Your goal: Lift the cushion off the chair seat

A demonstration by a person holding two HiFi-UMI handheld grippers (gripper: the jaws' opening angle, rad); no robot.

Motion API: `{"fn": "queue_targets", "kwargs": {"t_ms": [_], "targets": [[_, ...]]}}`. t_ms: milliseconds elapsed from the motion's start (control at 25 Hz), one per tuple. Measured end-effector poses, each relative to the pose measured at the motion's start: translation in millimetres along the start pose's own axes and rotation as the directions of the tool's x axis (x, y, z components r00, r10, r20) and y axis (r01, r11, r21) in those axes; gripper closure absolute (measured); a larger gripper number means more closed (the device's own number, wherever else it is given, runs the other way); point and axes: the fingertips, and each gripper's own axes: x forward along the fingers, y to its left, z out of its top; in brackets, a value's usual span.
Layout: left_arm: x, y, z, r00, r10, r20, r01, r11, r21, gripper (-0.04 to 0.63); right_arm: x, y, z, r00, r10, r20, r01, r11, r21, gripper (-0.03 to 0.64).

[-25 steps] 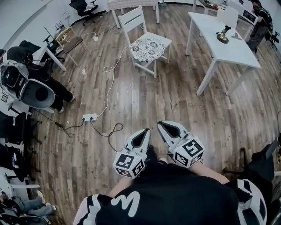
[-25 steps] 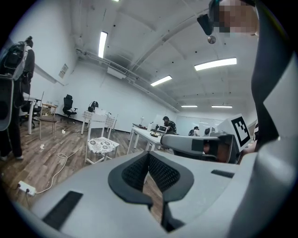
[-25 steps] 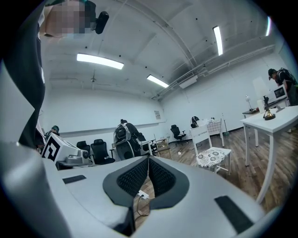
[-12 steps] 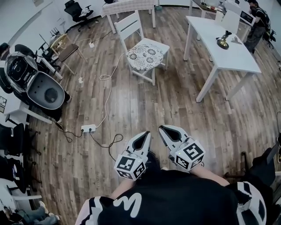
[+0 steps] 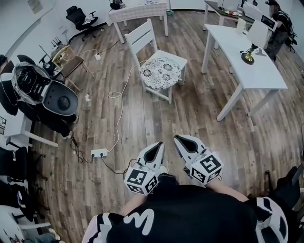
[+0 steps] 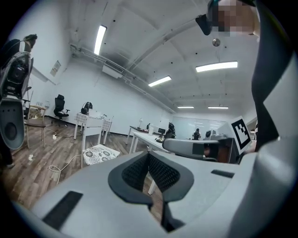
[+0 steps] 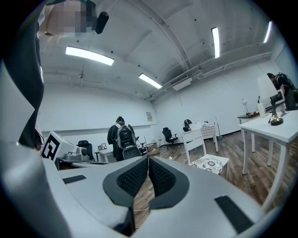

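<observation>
A patterned white cushion (image 5: 160, 72) lies on the seat of a white wooden chair (image 5: 140, 35) across the wooden floor, far ahead of both grippers. The same cushion (image 6: 100, 154) shows small at the left of the left gripper view, and as a cushion (image 7: 210, 163) right of centre in the right gripper view. My left gripper (image 5: 156, 144) and right gripper (image 5: 178, 139) are held side by side close to the person's body, both shut with nothing between the jaws. The pads meet in both gripper views.
A long white table (image 5: 247, 57) with a small lamp (image 5: 248, 55) stands right of the chair. A white cable (image 5: 118, 102) and power strip (image 5: 99, 153) lie on the floor left of my path. Equipment and a desk (image 5: 42, 95) crowd the left side. A checked-cloth table (image 5: 135, 10) stands behind the chair.
The view has advanced across the floor: the chair and cushion now sit lower in the head view than before. Both grippers keep their place in front of the body, still shut.
</observation>
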Motion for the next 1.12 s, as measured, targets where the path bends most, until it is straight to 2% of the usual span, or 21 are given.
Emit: {"fn": "queue_targets", "kwargs": {"t_ms": [280, 520, 760, 1120], "targets": [[21, 64, 17, 1.0, -0.02, -0.012, 0.02, 1.0, 0.011, 0.591, 69, -9, 5, 1.0, -0.008, 0.002, 0.008, 1.0, -0.008, 0.594], [28, 98, 19, 0.999, -0.043, -0.024, 0.044, 0.999, 0.012, 0.591, 101, -11, 0, 0.999, -0.043, 0.021, 0.043, 0.999, -0.008, 0.594], [40, 106, 17, 0.997, -0.062, -0.036, 0.062, 0.998, -0.002, 0.591, 109, -22, -1, 0.998, -0.061, 0.008, 0.061, 0.998, 0.001, 0.594], [39, 116, 30, 0.996, -0.079, -0.032, 0.079, 0.997, 0.016, 0.591, 131, -14, 13, 0.999, -0.036, 0.016, 0.037, 0.999, -0.025, 0.594]]}}
